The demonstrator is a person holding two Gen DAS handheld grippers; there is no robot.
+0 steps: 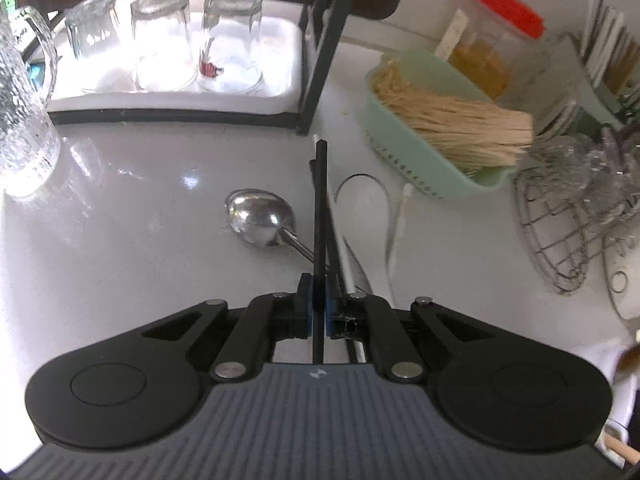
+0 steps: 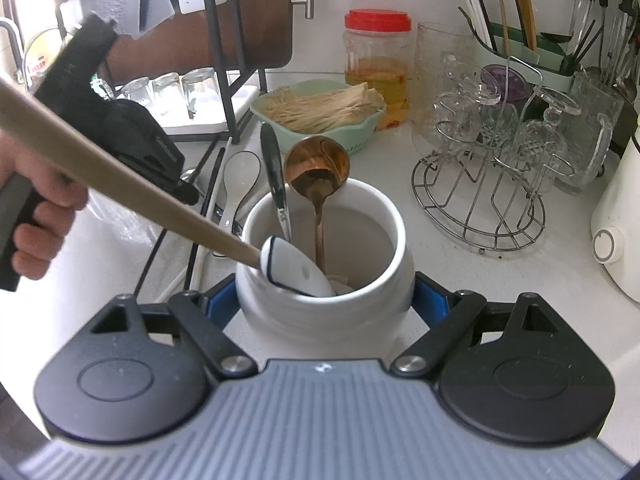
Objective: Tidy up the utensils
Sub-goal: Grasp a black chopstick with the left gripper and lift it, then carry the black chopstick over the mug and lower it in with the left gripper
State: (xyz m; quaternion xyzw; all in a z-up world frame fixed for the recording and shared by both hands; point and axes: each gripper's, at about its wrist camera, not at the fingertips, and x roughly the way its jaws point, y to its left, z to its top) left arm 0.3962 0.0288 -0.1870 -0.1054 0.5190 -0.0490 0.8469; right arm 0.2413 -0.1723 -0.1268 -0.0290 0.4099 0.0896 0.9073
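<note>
In the left wrist view, my left gripper (image 1: 318, 292) is shut on a thin black chopstick (image 1: 320, 200) that points straight ahead over the white counter. Under it lie a steel spoon (image 1: 260, 216), a white ceramic spoon (image 1: 366, 194) and a white chopstick (image 1: 400, 220). My right gripper (image 2: 326, 304) is shut on a white ceramic jar (image 2: 288, 312), with one blue pad on each side. The jar holds a copper spoon (image 2: 316, 168), a black-handled spoon (image 2: 274, 160) and a wooden-handled white utensil (image 2: 296, 264). The left gripper (image 2: 188, 194) shows at the left of the right wrist view, held by a hand.
Upturned glasses (image 1: 160, 40) stand on a white tray in a black rack. A mint basket of wooden sticks (image 1: 452, 128), a red-lidded jar (image 2: 378, 64) and a wire rack with glassware (image 2: 488, 184) crowd the right. A glass jug (image 1: 20, 120) stands far left.
</note>
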